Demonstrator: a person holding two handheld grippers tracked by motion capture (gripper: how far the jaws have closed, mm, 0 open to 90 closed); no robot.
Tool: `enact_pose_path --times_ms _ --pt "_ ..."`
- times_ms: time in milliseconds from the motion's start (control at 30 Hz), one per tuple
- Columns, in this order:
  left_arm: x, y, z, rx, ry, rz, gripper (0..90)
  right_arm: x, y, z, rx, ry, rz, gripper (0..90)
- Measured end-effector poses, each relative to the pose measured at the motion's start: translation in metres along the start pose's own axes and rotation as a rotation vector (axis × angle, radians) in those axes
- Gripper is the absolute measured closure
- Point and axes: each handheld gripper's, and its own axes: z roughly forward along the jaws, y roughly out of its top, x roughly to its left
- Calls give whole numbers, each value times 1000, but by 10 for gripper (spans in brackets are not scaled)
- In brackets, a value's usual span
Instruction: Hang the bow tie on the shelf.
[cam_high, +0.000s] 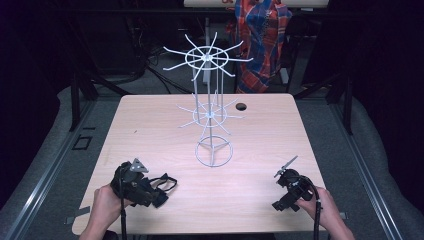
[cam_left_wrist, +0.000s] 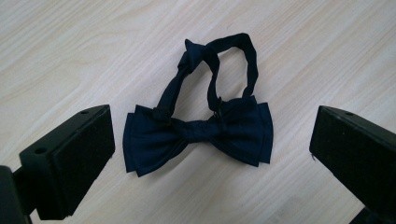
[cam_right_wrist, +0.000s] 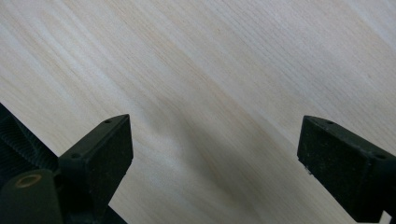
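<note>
Bow tie (cam_left_wrist: 198, 135) lies flat on the table (cam_high: 150, 125), near edge, between the spread jaws of my left gripper (cam_left_wrist: 205, 154); no contact yet. Right gripper (cam_right_wrist: 212, 154) also gapes wide over bare wood, holding nothing.

I judge the tie light, soft and limp; the strap loop (cam_left_wrist: 233, 56) will flop. Best hold looks to be the centre knot (cam_left_wrist: 201, 129), the firmest part.

The left gripper view shows the tie's shape and strap. The high view adds the wire rack (cam_high: 210, 100) mid-table, well apart from the tie, and both hands.
</note>
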Motion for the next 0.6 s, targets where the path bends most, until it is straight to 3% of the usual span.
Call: enact_pose_path --times_ms 67,167,267,367,433,467,500,533,600 --pt "-3 4 2 1 3 9 3 -1 -1 -1 -1 -9 5 104" --pt "-6 9 4 -29 -40 -10 14 0 -2 -2 -10 -1 15 106" --pt "-11 13 6 -24 -23 9 22 0 -1 -3 23 -9 -8 109" --pt "-14 15 7 -21 -25 30 38 0 -1 1 7 -5 6 112" --pt "-15 16 9 -22 -29 34 43 -1 0 2 29 -2 3 115" --pt "-15 17 9 -23 -32 30 55 -1 1 1 39 2 -4 115" --pt "-15 18 10 -22 -34 30 81 1 -1 4 4 3 26 116" --pt "-16 18 10 -27 -33 35 107 1 -1 4 7 3 25 116" --pt "-18 20 11 -32 -44 44 162 -2 0 1 47 -3 -7 117"
